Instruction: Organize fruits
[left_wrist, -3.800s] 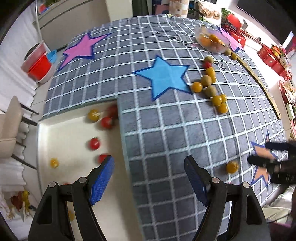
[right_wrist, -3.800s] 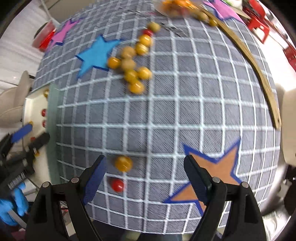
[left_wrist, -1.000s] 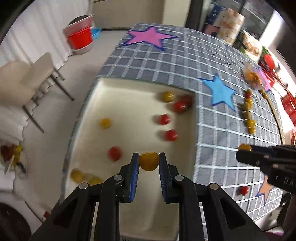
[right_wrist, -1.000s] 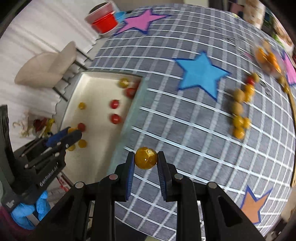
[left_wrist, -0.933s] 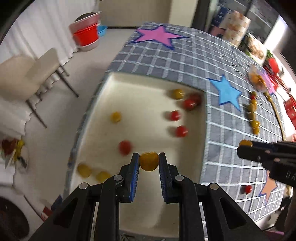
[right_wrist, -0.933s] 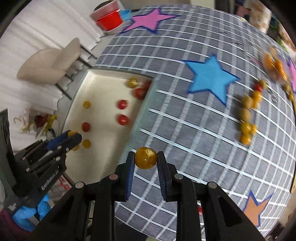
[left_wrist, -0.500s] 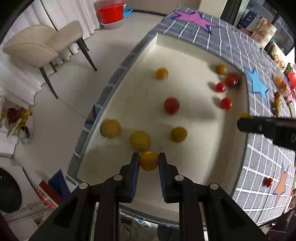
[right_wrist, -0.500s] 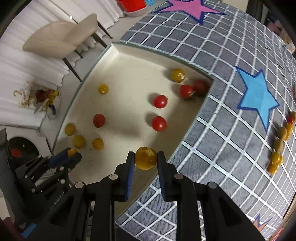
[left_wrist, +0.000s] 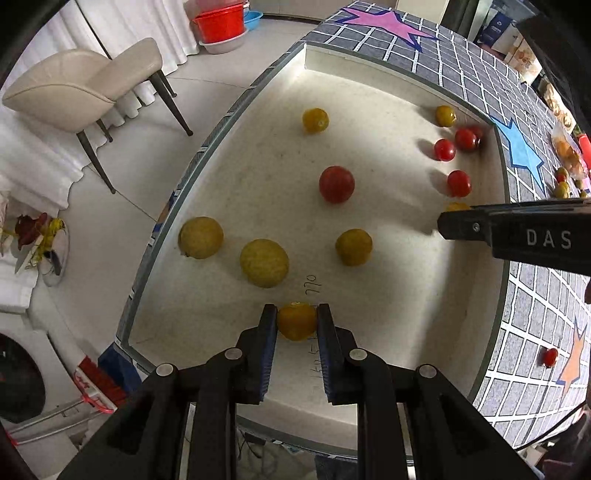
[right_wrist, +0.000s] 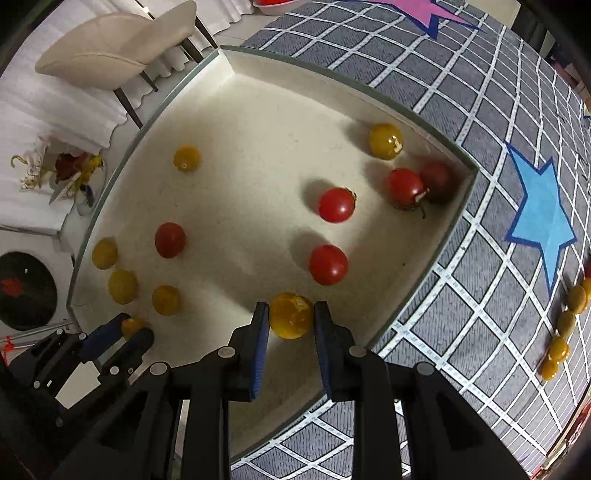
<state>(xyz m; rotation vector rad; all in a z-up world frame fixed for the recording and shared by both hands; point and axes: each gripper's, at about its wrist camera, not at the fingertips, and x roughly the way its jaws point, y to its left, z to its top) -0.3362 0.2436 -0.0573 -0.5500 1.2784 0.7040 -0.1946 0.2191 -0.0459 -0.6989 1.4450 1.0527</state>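
Yellow fruit, left: the left claw (left_wrist: 296, 322) is clamped on a yellow cherry tomato (left_wrist: 296, 320), low over the near-left corner of the cream tray (left_wrist: 369, 96).
Yellow fruit, right: the right claw (right_wrist: 287, 325) is pinched shut on a second yellow tomato (right_wrist: 290, 314), above the tray floor by its right wall.
Change: a second ago the right claw held its tomato over the checked tablecloth (right_wrist: 480, 92); now it is inside the tray's outline. The left claw has sunk from mid-tray toward the near-left corner, where three yellow fruits (left_wrist: 264, 262) lie together.
Meaning: both fruits look ready to be set down; judging by the layout, yellows gather at the near-left and red tomatoes (right_wrist: 336, 205) toward the far-right corner, so the right claw's release spot seems closer to the reds than to the yellows.
Left to do: one small red tomato (left_wrist: 549, 357) sits on the cloth near the table's near edge, and a row of yellow-brown fruits (right_wrist: 561, 325) waits along the right side.
Hidden: whether either tomato touches the tray floor cannot be told; the claws cover the undersides. In the left wrist view the right claw's tomato shows only as a sliver above its black body. A darker fruit in the tray's far-right corner lies in shadow, its kind unclear.
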